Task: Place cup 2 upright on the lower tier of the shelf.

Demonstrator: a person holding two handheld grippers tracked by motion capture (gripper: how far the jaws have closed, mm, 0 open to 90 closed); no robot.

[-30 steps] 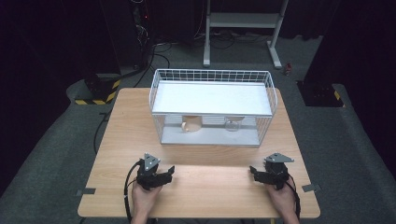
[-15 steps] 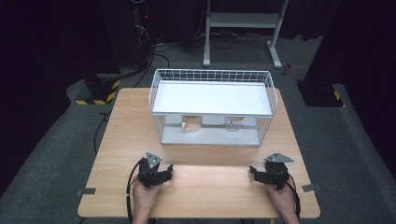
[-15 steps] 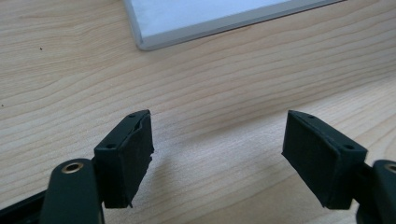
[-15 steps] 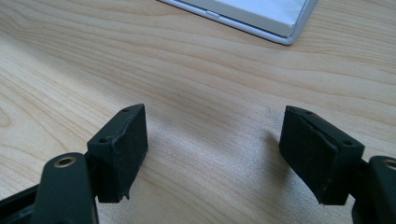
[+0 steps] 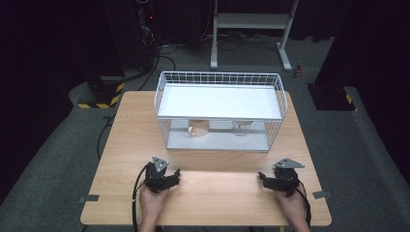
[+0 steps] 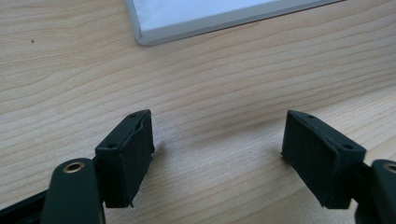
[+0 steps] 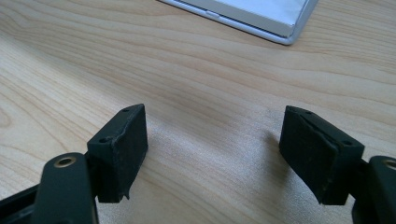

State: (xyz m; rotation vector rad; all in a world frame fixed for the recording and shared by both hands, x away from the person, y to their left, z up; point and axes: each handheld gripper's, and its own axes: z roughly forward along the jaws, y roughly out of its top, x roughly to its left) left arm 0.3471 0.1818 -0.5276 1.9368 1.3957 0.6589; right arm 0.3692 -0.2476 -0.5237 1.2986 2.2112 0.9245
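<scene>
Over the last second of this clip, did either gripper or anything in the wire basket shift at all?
Nothing visibly changed. The left gripper and right gripper rest on the near edge of the light wooden table, jaws apart with nothing between them, as before. The white wire basket with its flat white shelf, and the small tan object and clear object beneath that shelf, lie where they did.

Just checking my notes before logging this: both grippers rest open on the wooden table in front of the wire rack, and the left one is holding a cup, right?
Not quite. The left gripper holds nothing: the left gripper view shows bare wooden table between its open jaws. The rest stands: the right gripper is open too, and both sit in front of the wire rack.
</scene>
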